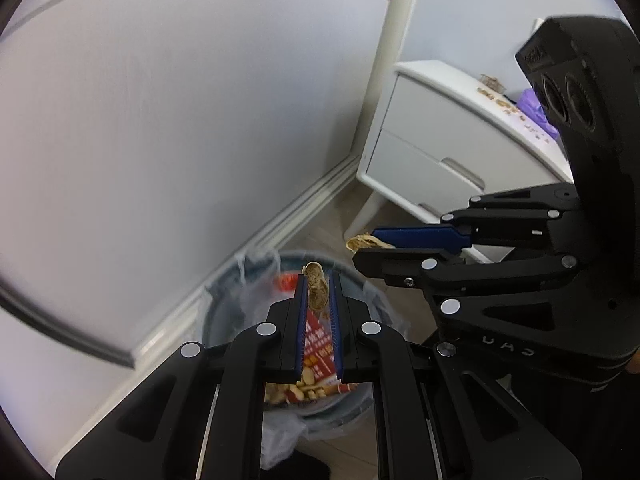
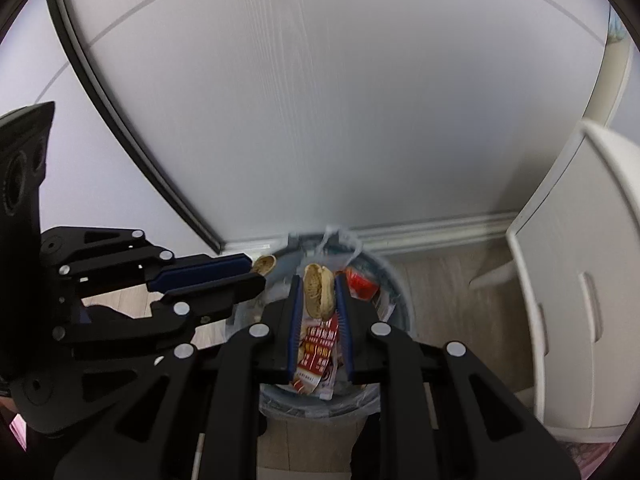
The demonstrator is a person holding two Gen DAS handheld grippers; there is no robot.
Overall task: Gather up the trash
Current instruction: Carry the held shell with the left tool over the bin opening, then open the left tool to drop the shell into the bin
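Left gripper: clenched on a peanut shell, pinched between the blue pads near their tips, one end poking out past them.
Right gripper: likewise closed on its own half shell, hollow side facing the camera, held between the pad tips.
Handling: these shells look very light, stiff and brittle; a hard squeeze would likely crush them, so a gentle pinch across the widest part seems best. Dry and ridged, so probably not slippery.
Bin: directly under and just ahead of both sets of fingers, lined with a clear bag, a red printed wrapper and other litter already inside.
Relative position: both shells hang above the bin's opening, apart from its contents; the two grippers sit side by side, near each other.
Remaining trash: more shell bits lie on the white nightstand, well off to the left gripper's right.
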